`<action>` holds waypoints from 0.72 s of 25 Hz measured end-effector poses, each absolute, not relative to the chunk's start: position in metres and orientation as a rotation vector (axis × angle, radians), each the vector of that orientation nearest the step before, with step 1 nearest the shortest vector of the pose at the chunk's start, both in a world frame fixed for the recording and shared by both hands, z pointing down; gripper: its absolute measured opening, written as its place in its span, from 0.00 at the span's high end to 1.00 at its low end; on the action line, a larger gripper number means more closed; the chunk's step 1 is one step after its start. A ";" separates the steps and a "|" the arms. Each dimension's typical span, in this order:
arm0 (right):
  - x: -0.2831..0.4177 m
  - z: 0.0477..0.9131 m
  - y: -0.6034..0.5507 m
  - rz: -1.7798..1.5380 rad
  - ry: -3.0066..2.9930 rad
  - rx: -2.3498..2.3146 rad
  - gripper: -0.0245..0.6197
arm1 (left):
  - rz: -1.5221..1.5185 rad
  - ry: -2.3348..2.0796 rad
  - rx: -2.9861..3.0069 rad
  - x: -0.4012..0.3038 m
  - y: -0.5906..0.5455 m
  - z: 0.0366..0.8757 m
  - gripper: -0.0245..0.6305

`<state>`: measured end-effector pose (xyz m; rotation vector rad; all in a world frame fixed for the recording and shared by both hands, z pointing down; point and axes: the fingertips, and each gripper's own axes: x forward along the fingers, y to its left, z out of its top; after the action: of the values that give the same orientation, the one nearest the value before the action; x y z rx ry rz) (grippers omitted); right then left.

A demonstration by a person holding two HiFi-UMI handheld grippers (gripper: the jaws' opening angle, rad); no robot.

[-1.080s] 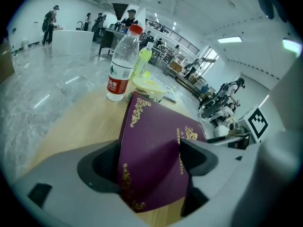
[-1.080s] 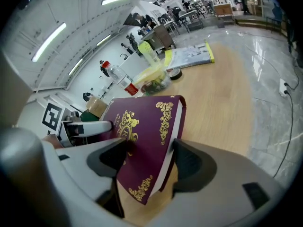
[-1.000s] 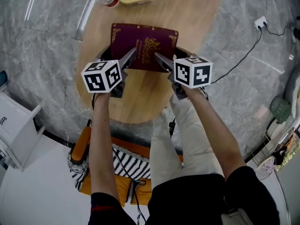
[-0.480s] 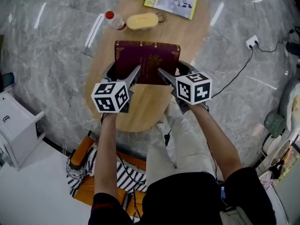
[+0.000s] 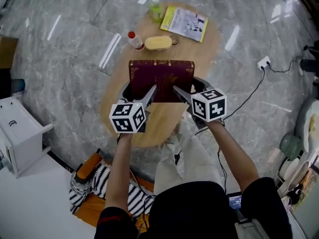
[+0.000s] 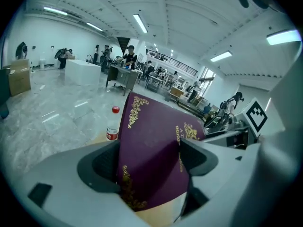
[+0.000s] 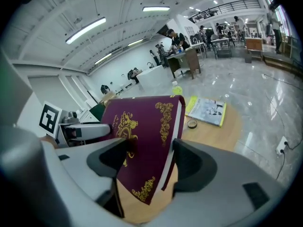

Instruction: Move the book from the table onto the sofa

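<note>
A thick maroon book (image 5: pixel 162 77) with gold ornament hangs level above the oval wooden table (image 5: pixel 149 128), gripped along its near edge from both sides. My left gripper (image 5: pixel 151 90) is shut on the book's near-left part and my right gripper (image 5: pixel 176 90) on its near-right part. Seen from the left gripper view, the book's cover (image 6: pixel 151 150) fills the gap between the jaws of the left gripper (image 6: pixel 150 167). The right gripper view shows the book (image 7: pixel 142 126) and its page edge clamped in the right gripper (image 7: pixel 146 161).
On the table's far end lie a red-capped bottle (image 5: pixel 135 40), a yellow object (image 5: pixel 158 43), a small ring (image 5: pixel 174 40), a magazine (image 5: pixel 187 23) and a green bottle (image 5: pixel 156 8). A white cabinet (image 5: pixel 20 133) stands left. A socket and cable (image 5: pixel 263 62) lie right.
Both grippers have risen with the book held between them, and the table has dropped away and looks smaller. More of the table's far end and the floor has come into sight.
</note>
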<state>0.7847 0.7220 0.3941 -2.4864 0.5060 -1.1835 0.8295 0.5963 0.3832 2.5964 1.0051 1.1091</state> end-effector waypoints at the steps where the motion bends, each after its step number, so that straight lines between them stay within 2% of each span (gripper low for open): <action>1: 0.785 0.385 0.720 -1.173 0.518 -2.500 0.46 | 1.093 0.991 2.606 0.827 0.594 0.374 0.34; 18: 0.764 0.224 0.681 -0.935 0.705 -2.708 0.46 | 0.784 0.872 2.741 0.784 0.550 0.218 0.34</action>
<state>0.7641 0.6806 0.2241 -2.7079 0.7050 -0.9353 0.7838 0.5503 0.2184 2.7412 0.8718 0.7836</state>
